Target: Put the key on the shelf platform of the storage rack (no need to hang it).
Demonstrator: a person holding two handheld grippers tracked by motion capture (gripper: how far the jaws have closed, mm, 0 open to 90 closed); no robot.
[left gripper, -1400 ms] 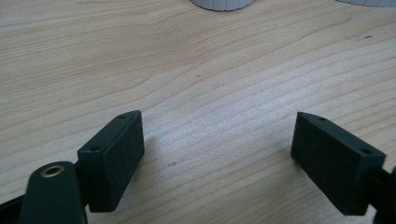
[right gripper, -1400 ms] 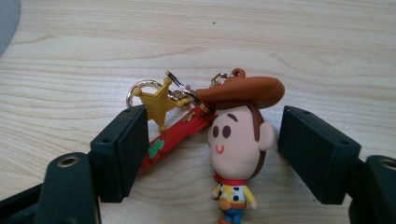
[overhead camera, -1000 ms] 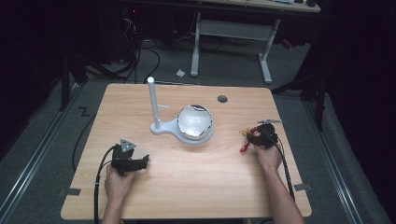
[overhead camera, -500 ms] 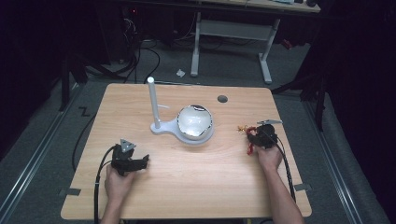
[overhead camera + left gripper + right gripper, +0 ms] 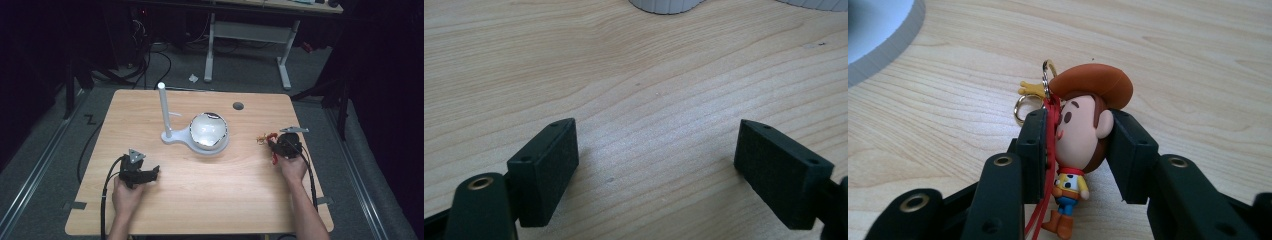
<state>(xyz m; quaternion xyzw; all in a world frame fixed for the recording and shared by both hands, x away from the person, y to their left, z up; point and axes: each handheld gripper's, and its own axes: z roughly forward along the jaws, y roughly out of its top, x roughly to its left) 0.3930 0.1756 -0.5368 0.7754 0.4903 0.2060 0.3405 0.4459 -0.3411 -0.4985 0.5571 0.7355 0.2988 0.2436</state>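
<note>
The right hand-held gripper (image 5: 1075,150), its jaws just closing, pinches a cowboy figure keychain (image 5: 1083,130) at the tabletop's (image 5: 200,200) right, while the left hand-held gripper (image 5: 656,160) rests spread near-left.

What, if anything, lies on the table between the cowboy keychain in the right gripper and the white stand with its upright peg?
Nothing visible does. The right gripper is shut on the cowboy keychain, near the table's right edge. Bare wood runs from there to the white stand; its round mirror sits on the near side of the peg.
</note>
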